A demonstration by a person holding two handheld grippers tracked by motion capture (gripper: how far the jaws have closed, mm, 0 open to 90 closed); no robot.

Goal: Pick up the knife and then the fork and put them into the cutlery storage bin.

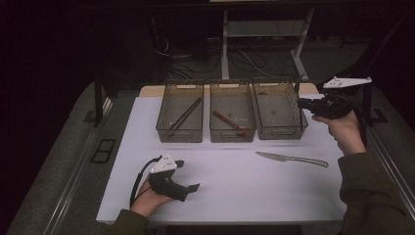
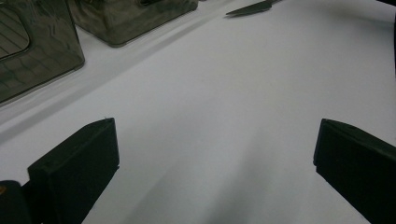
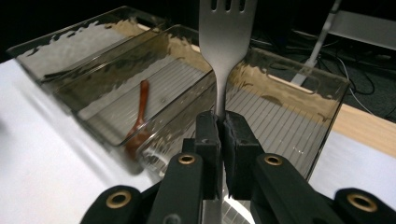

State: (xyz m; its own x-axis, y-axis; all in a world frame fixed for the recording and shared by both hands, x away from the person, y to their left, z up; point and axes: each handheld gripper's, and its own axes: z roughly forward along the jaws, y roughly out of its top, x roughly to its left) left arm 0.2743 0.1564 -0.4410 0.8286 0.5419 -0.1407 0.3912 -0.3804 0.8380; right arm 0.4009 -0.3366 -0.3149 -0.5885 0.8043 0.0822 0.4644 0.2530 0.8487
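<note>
A knife (image 1: 291, 158) lies on the white desk (image 1: 235, 191) at four o'clock. Chopsticks (image 1: 184, 117) rest in the left bin (image 1: 180, 132); a brown spoon (image 1: 230, 123) lies in the middle bin (image 1: 233, 133).

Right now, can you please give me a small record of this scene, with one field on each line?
surface: white table top
containers: three smoky clear plastic bins in a row
left bin: dark chopsticks
middle bin: brown wooden spoon
on table: silver metal knife
right hand-held gripper: shut on silver metal fork, near the right bin
left hand-held gripper: open, nothing between its jaws, resting on table
</note>
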